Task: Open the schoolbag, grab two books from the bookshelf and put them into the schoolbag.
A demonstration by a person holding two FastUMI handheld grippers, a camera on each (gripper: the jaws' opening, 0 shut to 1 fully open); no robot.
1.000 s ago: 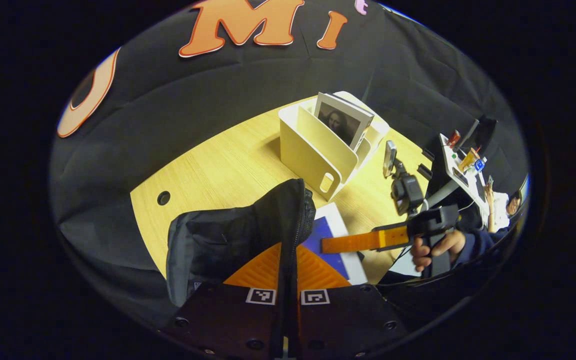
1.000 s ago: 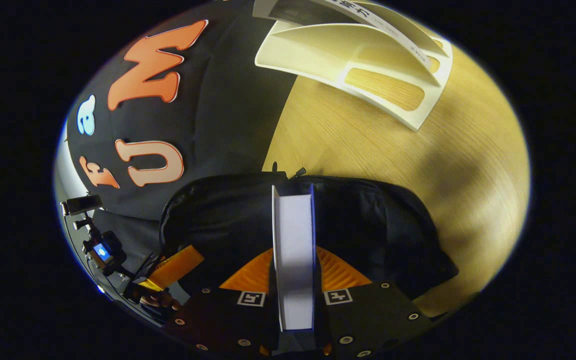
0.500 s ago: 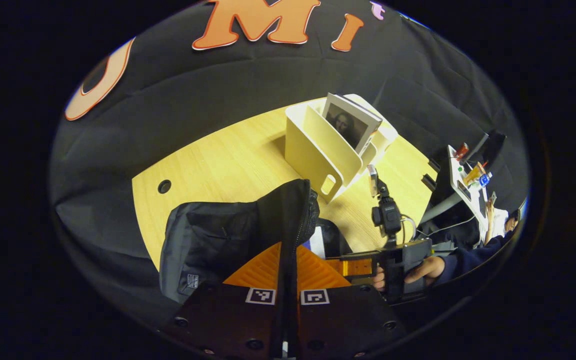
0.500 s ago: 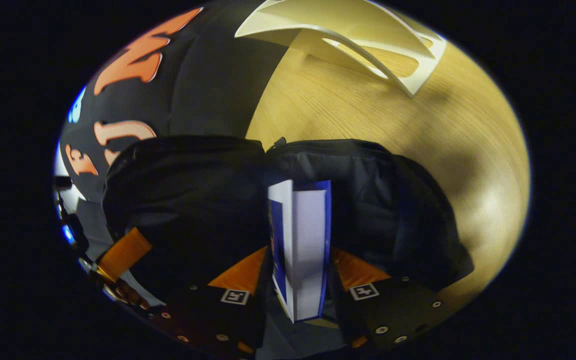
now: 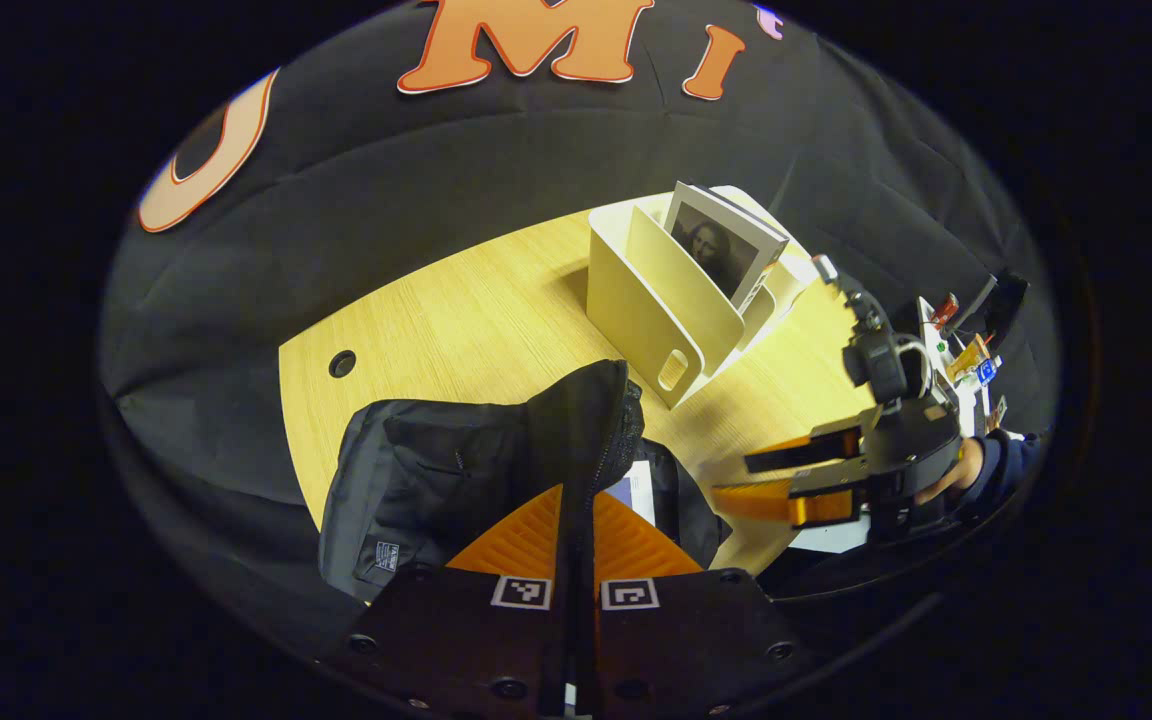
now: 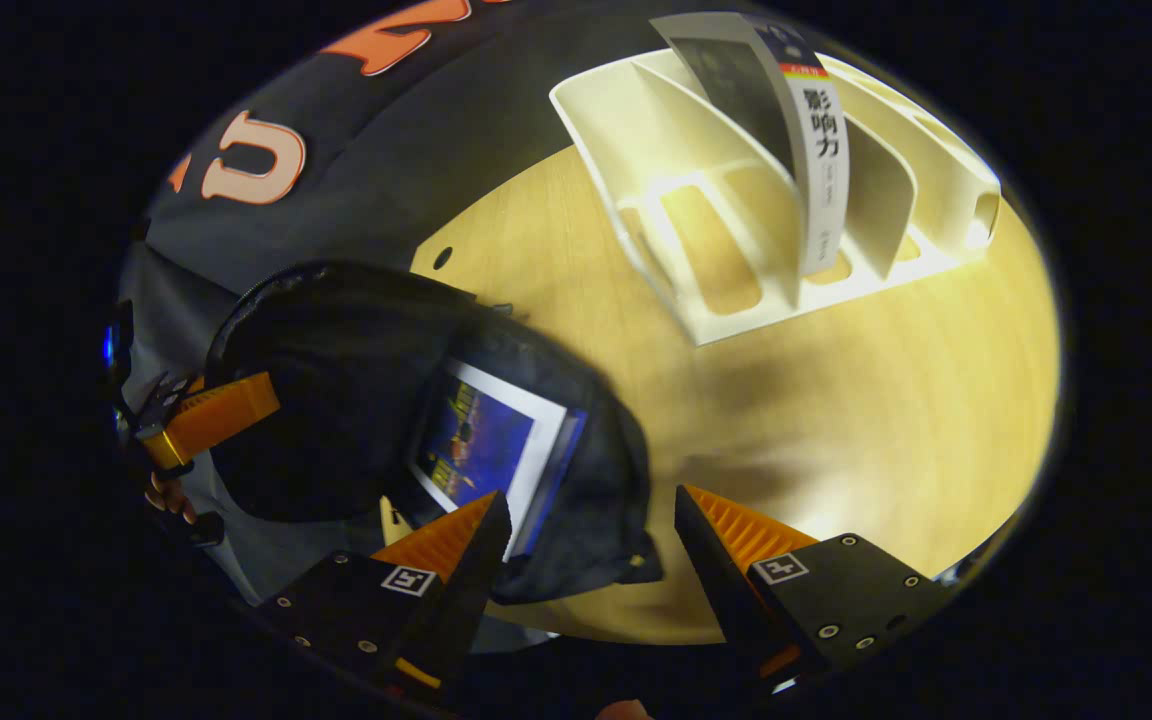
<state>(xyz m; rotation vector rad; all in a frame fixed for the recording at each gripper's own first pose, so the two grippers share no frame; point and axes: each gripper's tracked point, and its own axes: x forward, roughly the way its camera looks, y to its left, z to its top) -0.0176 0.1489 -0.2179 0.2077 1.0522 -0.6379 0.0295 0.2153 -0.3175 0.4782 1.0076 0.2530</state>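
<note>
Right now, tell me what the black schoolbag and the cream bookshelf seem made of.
Black schoolbag: woven synthetic fabric, probably nylon; matte, slumps in folds, zipper teeth along the opening. Cream bookshelf: likely moulded plastic, possibly painted board; smooth, low sheen, rounded cut-outs.

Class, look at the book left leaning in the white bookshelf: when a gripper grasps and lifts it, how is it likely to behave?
The book will probably stay fairly stiff: its spine looks thick. It leans against a divider of the bookshelf, so it may tip sideways if nudged. The cover looks smooth, so it might slip in a light pinch.
</note>
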